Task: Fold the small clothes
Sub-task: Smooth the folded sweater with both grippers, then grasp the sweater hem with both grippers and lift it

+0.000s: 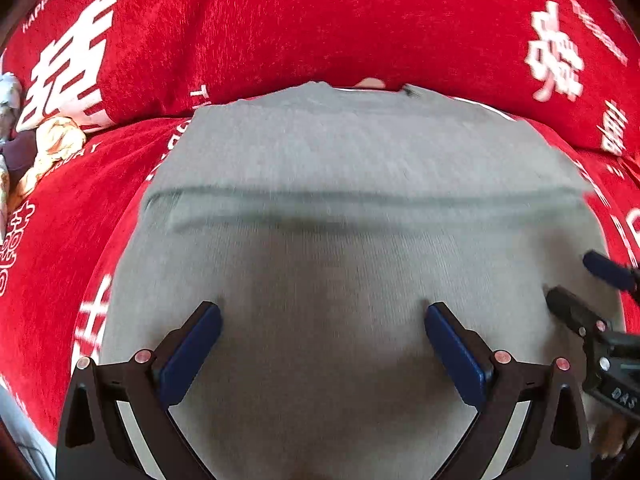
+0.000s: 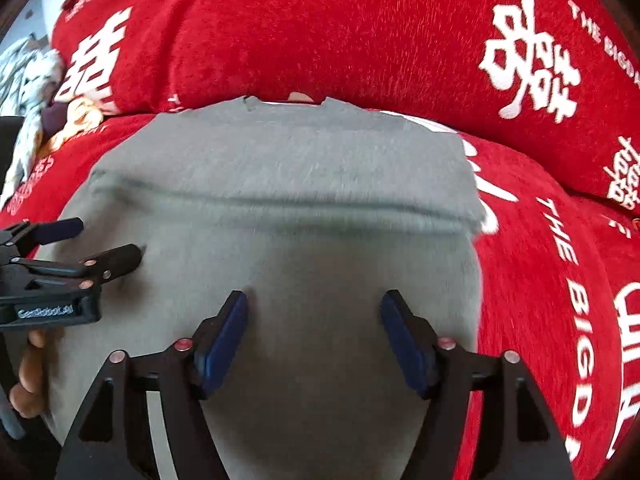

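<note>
A grey garment [image 1: 340,152] lies flat on the red cover, with a folded edge running across its middle [image 1: 360,200]. It also shows in the right wrist view [image 2: 280,160]. My left gripper [image 1: 322,320] is open and empty just above the near part of the cloth. My right gripper [image 2: 314,308] is open and empty over the same cloth. Each gripper shows in the other's view: the right one [image 1: 576,284] at the cloth's right edge, the left one [image 2: 108,244] at its left edge, both with jaws apart.
A red plush cover [image 1: 280,20] with white characters and lettering covers the seat and the back cushion [image 2: 360,20]. A pile of patterned clothes [image 1: 44,140] lies at the far left and shows in the right wrist view [image 2: 36,92] too.
</note>
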A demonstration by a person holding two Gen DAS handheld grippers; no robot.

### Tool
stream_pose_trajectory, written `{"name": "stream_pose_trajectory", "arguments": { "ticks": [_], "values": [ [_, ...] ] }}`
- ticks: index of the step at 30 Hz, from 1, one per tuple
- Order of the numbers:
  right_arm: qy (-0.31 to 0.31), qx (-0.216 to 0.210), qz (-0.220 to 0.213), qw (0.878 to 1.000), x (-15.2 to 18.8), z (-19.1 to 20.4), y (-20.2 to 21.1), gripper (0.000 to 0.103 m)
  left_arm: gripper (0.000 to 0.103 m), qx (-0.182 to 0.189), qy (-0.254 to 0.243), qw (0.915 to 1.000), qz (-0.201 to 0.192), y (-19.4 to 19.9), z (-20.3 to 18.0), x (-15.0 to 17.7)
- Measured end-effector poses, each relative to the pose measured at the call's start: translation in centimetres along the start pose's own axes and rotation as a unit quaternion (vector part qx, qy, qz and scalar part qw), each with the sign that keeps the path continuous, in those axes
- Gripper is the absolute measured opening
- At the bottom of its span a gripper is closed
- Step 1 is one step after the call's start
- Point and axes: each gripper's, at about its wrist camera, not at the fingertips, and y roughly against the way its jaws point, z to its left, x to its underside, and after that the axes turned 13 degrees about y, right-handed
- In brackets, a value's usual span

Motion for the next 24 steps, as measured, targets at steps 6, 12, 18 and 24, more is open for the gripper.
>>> {"name": "stream_pose_trajectory", "arguments": {
  "ticks": [6,12,18,24],
  "values": [
    [0.015,0.024,-0.051,0.998,5.8,1.8,4.4,0.076,0.102,0.011,-0.002,0.9997,-0.020,3.0,2.0,4.3],
    [0.039,0.050,-0.092,0.994,11.2,4.1,7.8,0.076,0.103,0.021,0.008,0.9983,-0.054,5.4,3.5,8.8],
    [0.047,0.042,-0.077,0.995,14.5,4.7,9.5,0.081,0.103,0.016,0.000,0.9987,-0.048,6.7,4.3,12.1],
    [-0.033,-0.024,-0.011,0.999,18.1,2.5,10.8,0.081,0.102,-0.016,0.093,0.9950,-0.033,8.5,8.9,13.8]
  ]
}}
